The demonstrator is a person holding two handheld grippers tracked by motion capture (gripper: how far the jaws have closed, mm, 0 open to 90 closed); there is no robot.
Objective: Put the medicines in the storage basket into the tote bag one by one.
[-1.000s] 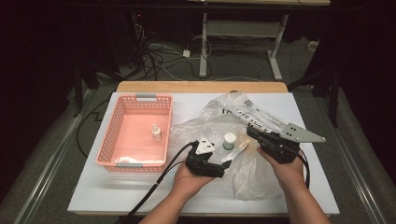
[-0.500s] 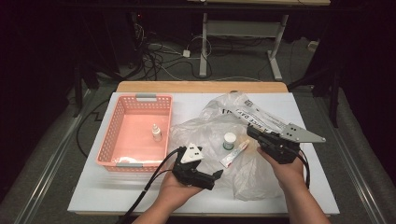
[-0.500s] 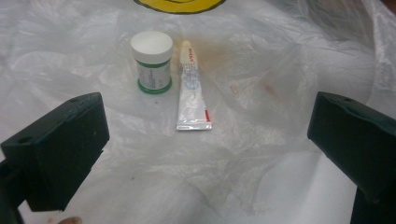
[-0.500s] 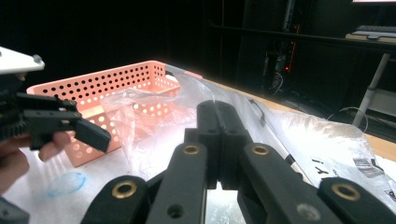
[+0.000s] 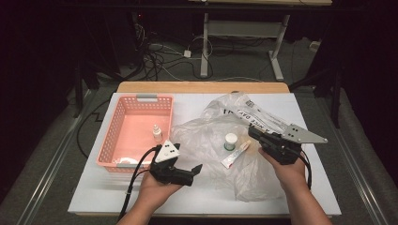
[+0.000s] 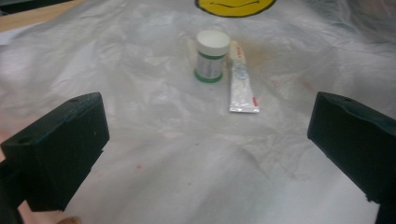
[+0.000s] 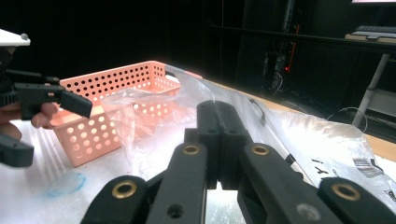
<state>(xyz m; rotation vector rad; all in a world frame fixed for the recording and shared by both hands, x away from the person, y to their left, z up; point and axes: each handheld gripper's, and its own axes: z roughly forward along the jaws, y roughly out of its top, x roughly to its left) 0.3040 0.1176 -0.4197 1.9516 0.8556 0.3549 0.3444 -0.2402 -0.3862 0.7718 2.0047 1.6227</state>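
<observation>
While the left tongs [image 5: 187,171] hung just above the near part of the white counter [image 5: 94,197], in front of the pink basket [image 5: 123,123], their jaws stood wide apart with nothing between them, having just finished opening. Ahead of them lay the crumpled clear plastic bag [image 5: 213,136], and within it, seen through the film, a small white-capped jar with a green label [image 6: 211,56] stood upright with a silver tube [image 6: 242,79] lying flat just beside it; both were well apart from the left tongs. The right tongs [image 5: 256,134] were closed, their jaws pressed together on the far side of the bag; the right gripper view showed film of the bag bunched at their tip, though whether it was pinched between the pads could not be told. Inside the basket a small white dropper bottle [image 5: 157,133] stood upright near its right wall. A yellow printed face [image 6: 233,5] marked the bag beyond the jar.
</observation>
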